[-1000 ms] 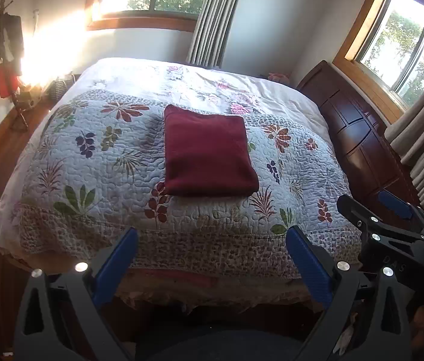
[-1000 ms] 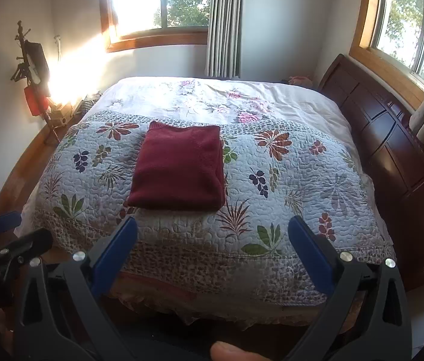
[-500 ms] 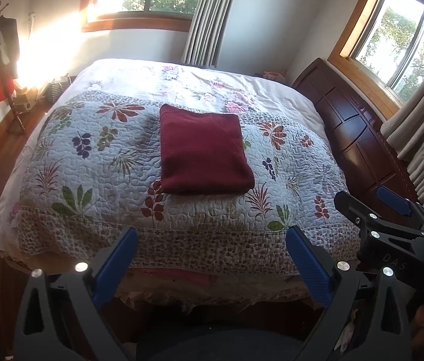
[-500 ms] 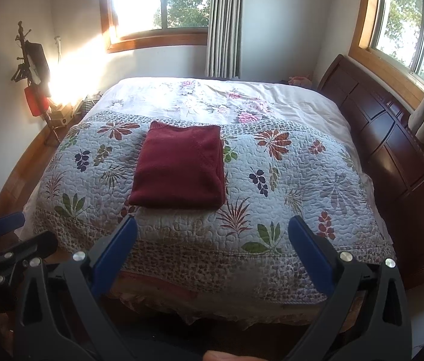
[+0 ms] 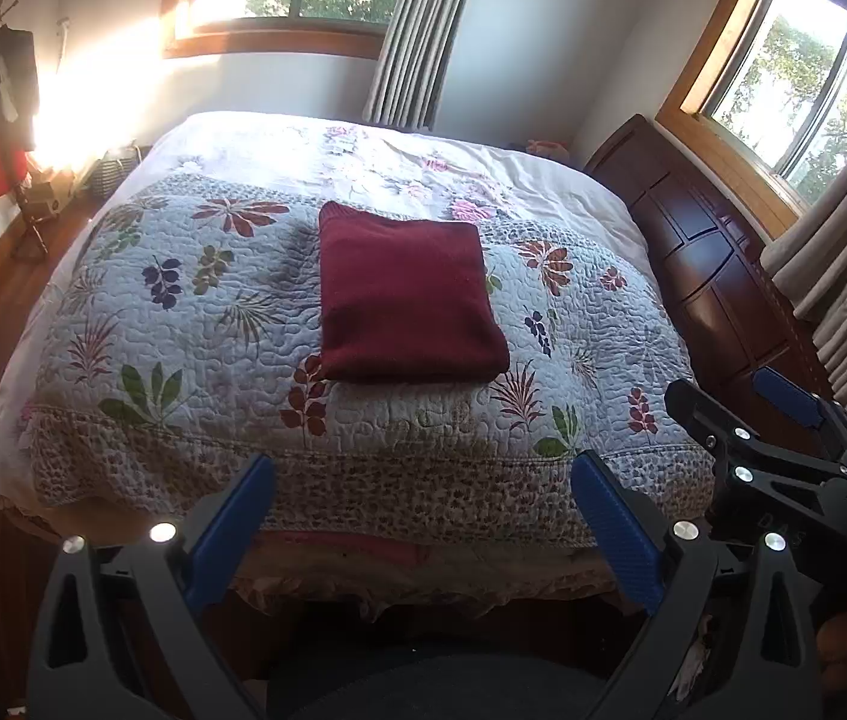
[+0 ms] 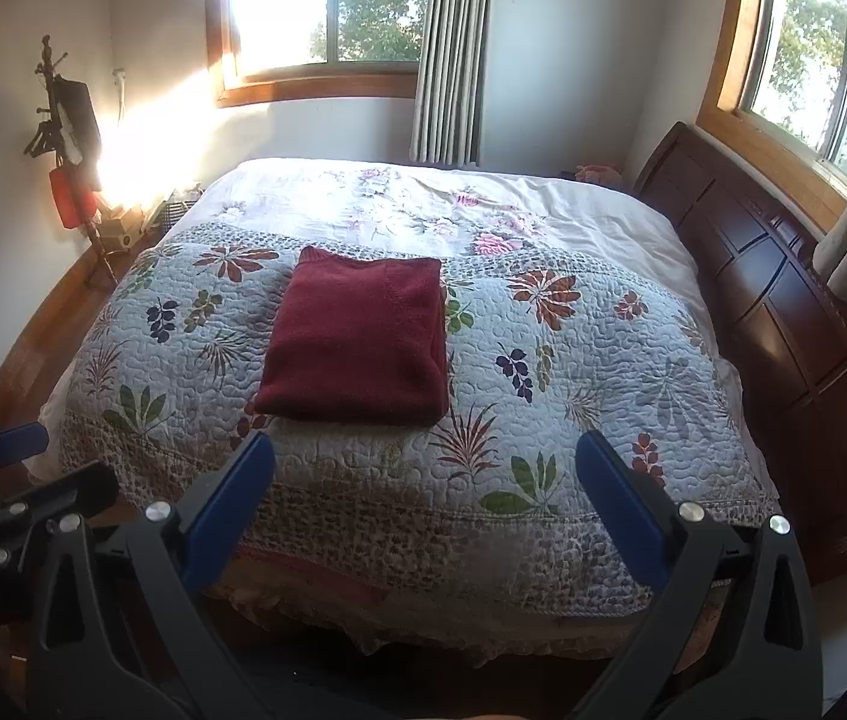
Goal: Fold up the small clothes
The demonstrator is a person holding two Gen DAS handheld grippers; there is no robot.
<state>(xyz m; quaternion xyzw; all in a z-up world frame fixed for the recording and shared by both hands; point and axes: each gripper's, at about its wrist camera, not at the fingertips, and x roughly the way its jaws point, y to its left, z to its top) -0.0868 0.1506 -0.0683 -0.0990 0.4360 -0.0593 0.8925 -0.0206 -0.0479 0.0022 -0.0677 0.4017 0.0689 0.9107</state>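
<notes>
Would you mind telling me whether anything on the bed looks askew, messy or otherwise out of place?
Nothing stands out. The dark red garment lies folded into a neat rectangle on the floral quilt, its edges fairly even. Both the left gripper and the right gripper are open, short of the bed and holding nothing.

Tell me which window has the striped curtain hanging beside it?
The window on the far wall; the striped curtain hangs at its right edge, unlike the headboard-side window.

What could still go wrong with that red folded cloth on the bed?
Probably little. The red cloth lies folded on the quilt, and both tongs, left and right, are open and held back from it. If they reach in again, they might snag an edge and undo the fold, or drag the soft quilt.
</notes>
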